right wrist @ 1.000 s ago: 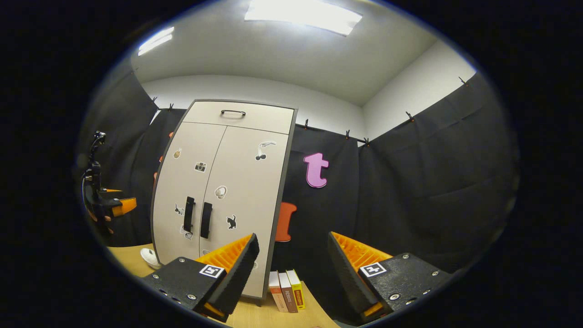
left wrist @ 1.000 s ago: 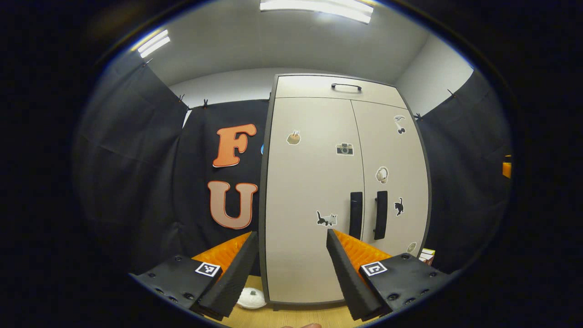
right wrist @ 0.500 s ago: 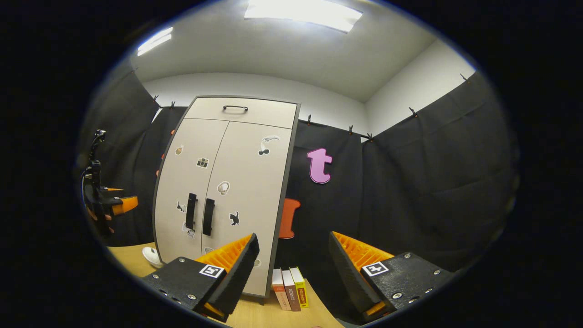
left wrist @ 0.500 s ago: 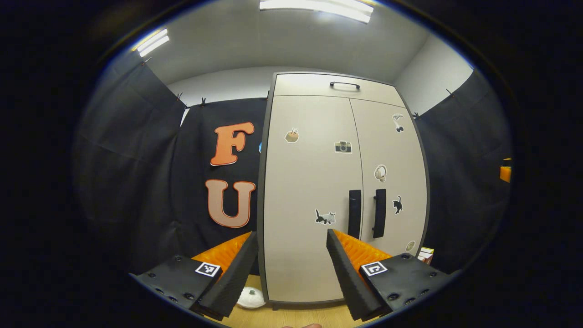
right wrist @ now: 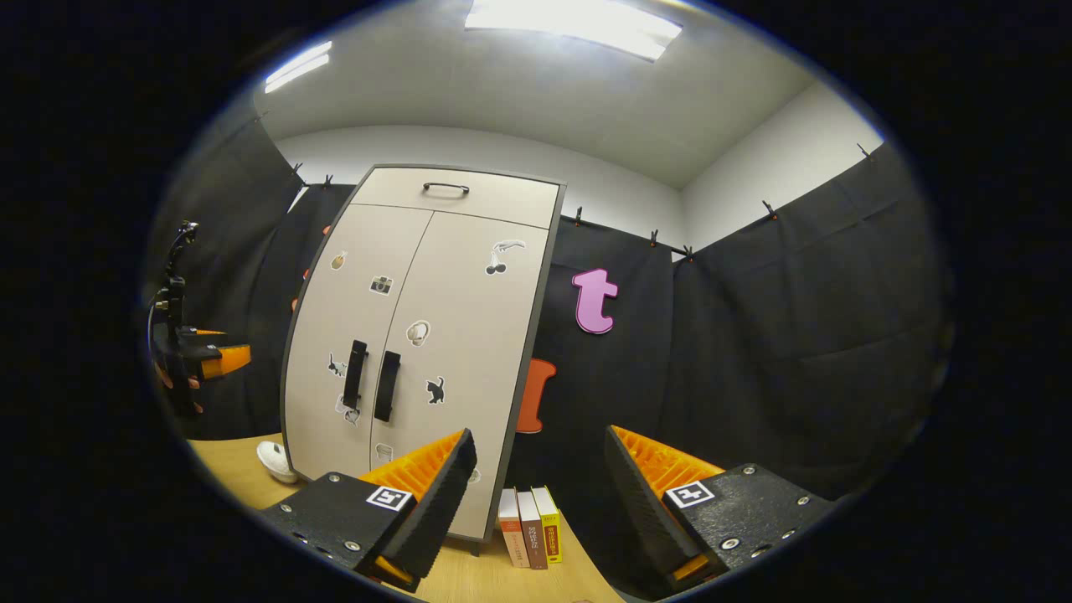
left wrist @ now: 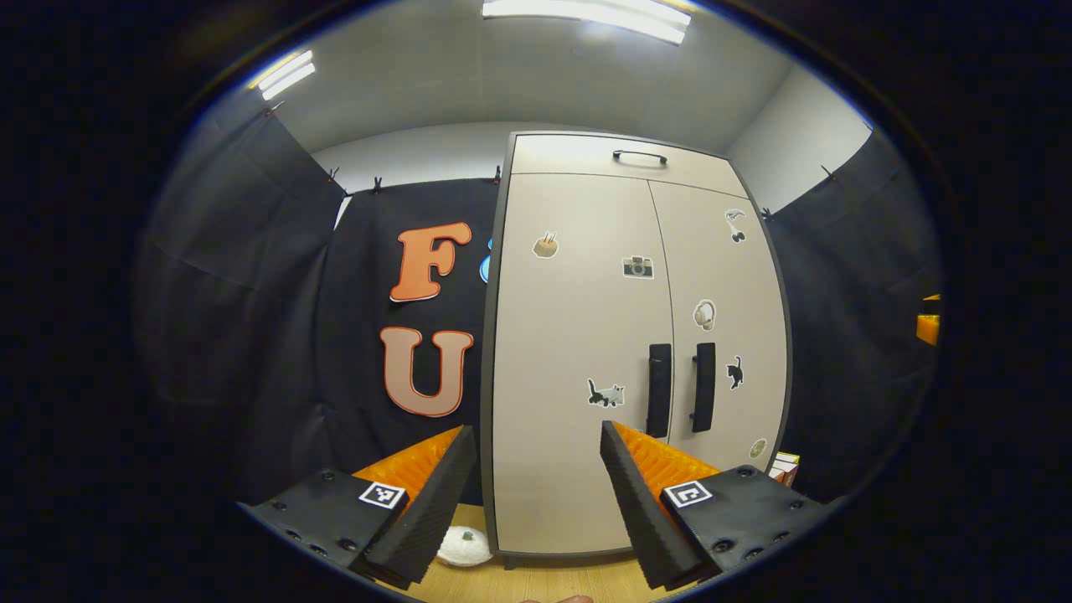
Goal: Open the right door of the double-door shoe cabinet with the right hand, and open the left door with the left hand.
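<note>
My left gripper [left wrist: 536, 494] and right gripper [right wrist: 536, 494] both have jaws apart, holding nothing, well short of the shoe cabinet [left wrist: 586, 469] standing shut on the desk [right wrist: 234, 477]. My right gripper view adds three books [right wrist: 531, 526] beside the cabinet; my left one shows a white round object [left wrist: 459, 546] at its foot.

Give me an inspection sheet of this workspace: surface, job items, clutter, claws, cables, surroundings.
Surface: wooden table, cabinet standing on it.
Job's things: shoe cabinet, left door and right door both closed; black handles side by side at the seam; top drawer closed.
Clutter: three books upright beside the cabinet; white round object at its other side.
Claws: left claw open, empty; right claw open, empty; both short of the doors.
Cables: nothing seen.
Surroundings: black cloth walls, ceiling lights.
</note>
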The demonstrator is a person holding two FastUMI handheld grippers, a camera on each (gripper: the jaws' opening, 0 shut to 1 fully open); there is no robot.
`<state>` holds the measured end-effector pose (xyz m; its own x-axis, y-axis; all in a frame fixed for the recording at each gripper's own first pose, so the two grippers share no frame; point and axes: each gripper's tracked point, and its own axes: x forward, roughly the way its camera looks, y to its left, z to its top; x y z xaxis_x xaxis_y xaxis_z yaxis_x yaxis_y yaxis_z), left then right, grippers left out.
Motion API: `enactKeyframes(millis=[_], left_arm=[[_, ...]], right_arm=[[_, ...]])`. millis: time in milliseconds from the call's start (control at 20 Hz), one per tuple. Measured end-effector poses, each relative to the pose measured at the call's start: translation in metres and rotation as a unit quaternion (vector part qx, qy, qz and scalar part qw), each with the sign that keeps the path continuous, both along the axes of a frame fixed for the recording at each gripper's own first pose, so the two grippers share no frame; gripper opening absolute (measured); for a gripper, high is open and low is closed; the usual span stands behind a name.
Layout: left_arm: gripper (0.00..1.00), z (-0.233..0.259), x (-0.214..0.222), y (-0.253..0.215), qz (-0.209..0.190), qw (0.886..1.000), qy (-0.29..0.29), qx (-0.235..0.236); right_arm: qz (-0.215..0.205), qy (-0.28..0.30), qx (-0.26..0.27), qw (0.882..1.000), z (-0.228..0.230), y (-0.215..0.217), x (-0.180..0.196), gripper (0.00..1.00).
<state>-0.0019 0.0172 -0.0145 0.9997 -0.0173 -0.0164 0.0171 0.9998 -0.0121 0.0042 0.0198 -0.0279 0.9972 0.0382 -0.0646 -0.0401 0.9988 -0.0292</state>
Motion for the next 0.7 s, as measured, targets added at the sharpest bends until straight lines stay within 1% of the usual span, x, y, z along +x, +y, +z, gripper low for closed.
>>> enactKeyframes(millis=[150, 300, 450, 700], left_arm=[[0.96, -0.004, 0.003, 0.002, -0.004, 1.000, 0.001, -0.006], [0.96, -0.008, 0.004, 0.006, -0.005, 1.000, -0.002, -0.006], [0.96, -0.009, 0.009, 0.010, -0.004, 1.000, -0.006, -0.003], [0.96, -0.019, 0.015, 0.017, -0.010, 1.000, -0.002, 0.001]], right_arm=[[0.005, 0.002, -0.007, 1.000, -0.003, 0.005, -0.002, 0.94], [-0.004, 0.004, -0.020, 1.000, -0.008, -0.001, -0.006, 0.94], [-0.001, 0.010, -0.010, 1.000, -0.014, 0.005, -0.006, 0.94], [0.004, 0.015, -0.013, 1.000, -0.020, 0.021, 0.006, 0.94]])
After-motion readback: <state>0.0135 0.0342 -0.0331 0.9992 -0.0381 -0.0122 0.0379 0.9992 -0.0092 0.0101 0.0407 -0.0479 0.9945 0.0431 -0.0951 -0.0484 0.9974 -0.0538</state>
